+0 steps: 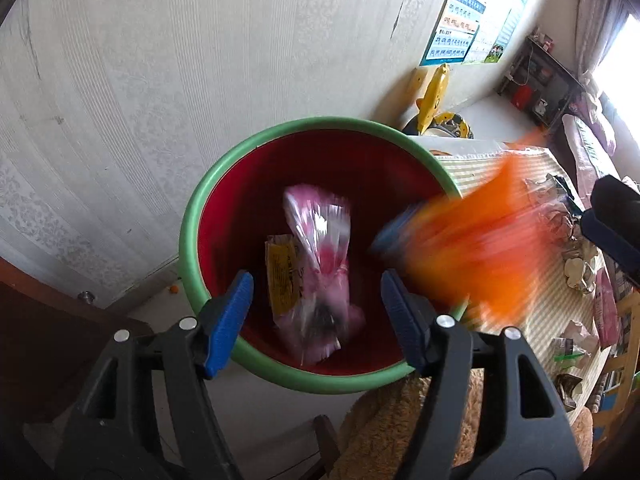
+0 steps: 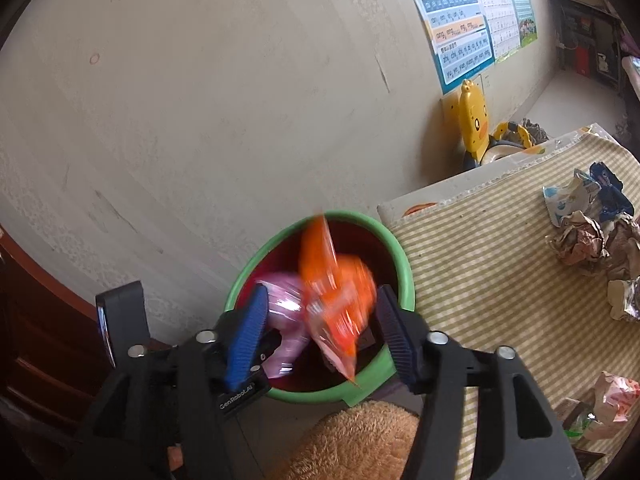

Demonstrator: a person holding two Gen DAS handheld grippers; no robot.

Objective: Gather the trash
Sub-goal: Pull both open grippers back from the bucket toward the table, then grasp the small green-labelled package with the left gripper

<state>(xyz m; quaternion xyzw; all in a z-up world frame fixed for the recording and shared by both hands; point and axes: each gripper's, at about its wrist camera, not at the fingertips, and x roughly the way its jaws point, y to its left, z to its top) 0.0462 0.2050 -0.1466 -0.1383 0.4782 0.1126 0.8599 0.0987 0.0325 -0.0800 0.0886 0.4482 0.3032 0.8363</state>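
At the bottom of each wrist view, the left gripper [image 1: 316,316] and right gripper [image 2: 320,330] stand wide apart, gripping nothing. This looks like the drop step: a pink wrapper [image 1: 320,264] and an orange wrapper [image 2: 336,300], both blurred, fall into the bin [image 1: 192,240] at mid-frame, where a yellow packet [image 1: 282,276] already lies. Next, probably reach right for the crumpled trash [image 2: 592,232] on the striped table [image 2: 480,280].

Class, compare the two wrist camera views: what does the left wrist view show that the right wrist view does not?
Only the left wrist view shows the yellow packet lying inside the bin. Only the right wrist view shows the duck's face on the yellow toy and readable wall charts. Both show the green-rimmed bin, a pink wrapper, a blurred orange wrapper and the striped table with crumpled trash.
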